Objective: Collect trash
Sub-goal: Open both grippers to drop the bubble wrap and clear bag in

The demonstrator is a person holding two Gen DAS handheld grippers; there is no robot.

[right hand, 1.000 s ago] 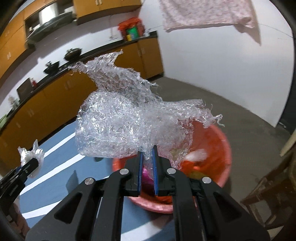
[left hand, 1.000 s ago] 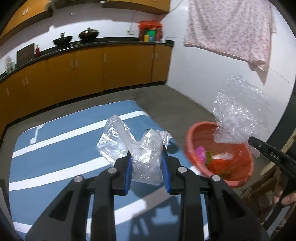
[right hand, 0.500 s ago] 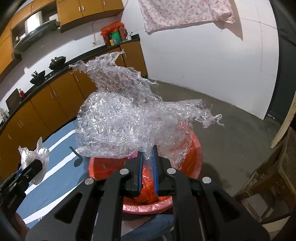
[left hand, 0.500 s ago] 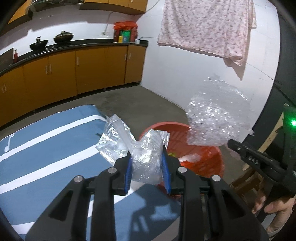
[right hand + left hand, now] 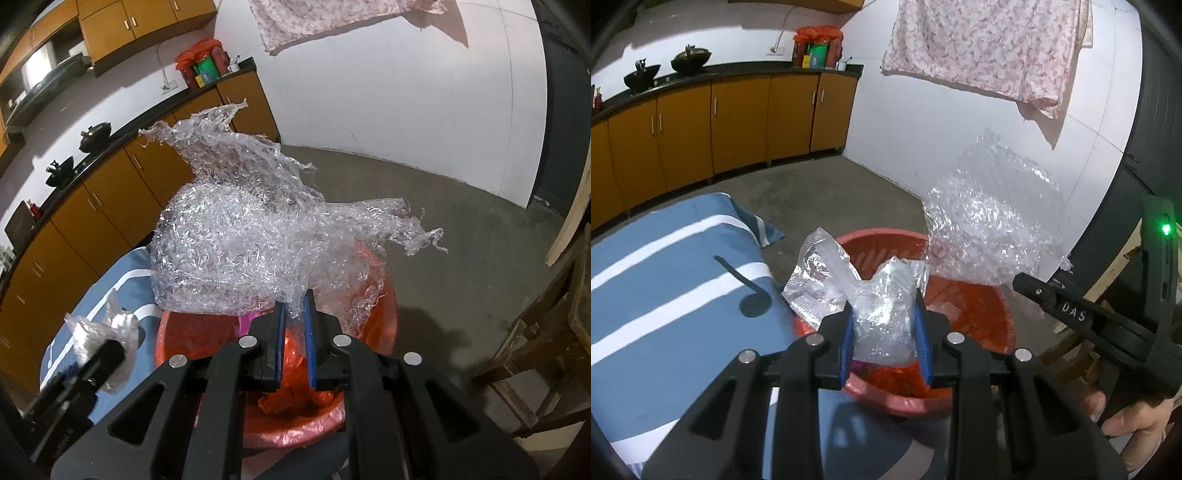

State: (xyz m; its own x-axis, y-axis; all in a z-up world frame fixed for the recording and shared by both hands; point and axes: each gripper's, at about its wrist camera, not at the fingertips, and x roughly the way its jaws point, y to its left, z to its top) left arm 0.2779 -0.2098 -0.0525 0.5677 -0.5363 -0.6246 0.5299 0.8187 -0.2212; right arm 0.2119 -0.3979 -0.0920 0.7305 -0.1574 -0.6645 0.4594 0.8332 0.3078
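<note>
White letters reading "DAS" are showing on the black finger of the right gripper (image 5: 1027,286), reaching in from the right of the left wrist view. The packets on the kitchen counter (image 5: 816,51), upper middle, are staying too small to read.

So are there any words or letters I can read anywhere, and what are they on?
"DAS": white letters on the black finger of the right gripper, seen from the left wrist camera.
Labels on the packets on the counter: too small and blurred to read.
Nothing readable on the crumpled clear plastic bag, the bubble wrap or the red basin.
</note>
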